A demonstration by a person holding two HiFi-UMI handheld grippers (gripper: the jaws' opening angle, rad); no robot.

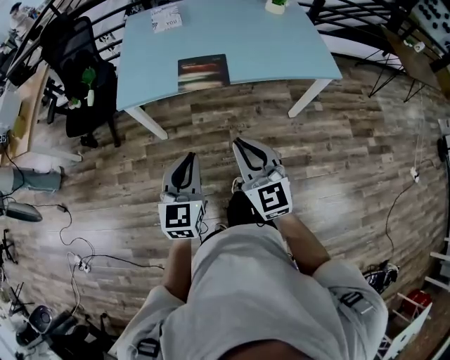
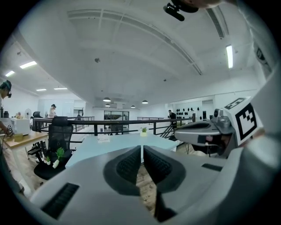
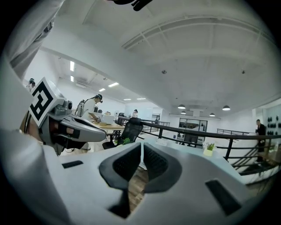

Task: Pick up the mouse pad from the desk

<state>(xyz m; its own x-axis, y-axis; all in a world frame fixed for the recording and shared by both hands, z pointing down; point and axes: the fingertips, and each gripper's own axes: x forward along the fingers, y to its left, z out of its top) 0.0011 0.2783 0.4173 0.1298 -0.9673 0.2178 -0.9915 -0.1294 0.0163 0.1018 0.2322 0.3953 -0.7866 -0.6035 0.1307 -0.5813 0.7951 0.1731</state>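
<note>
The dark rectangular mouse pad (image 1: pixel 203 72) lies flat near the front edge of the light blue desk (image 1: pixel 281 49). Both grippers hang over the wooden floor, short of the desk and pointing towards it. My left gripper (image 1: pixel 188 156) is shut, with only a hairline slit between its pads (image 2: pixel 130 165) and nothing in them. My right gripper (image 1: pixel 240 143), a little further forward, is also shut and empty. In both gripper views the desk (image 2: pixel 109 145) (image 3: pixel 184 151) shows beyond the jaws, and the mouse pad is hidden behind them.
A white card (image 1: pixel 166 19) and a small potted plant (image 1: pixel 276 5) sit at the desk's far side. A black office chair (image 1: pixel 84 77) stands left of the desk. Cables (image 1: pixel 77 260) trail over the floor at the left. A black railing (image 3: pixel 197 132) runs behind the desk.
</note>
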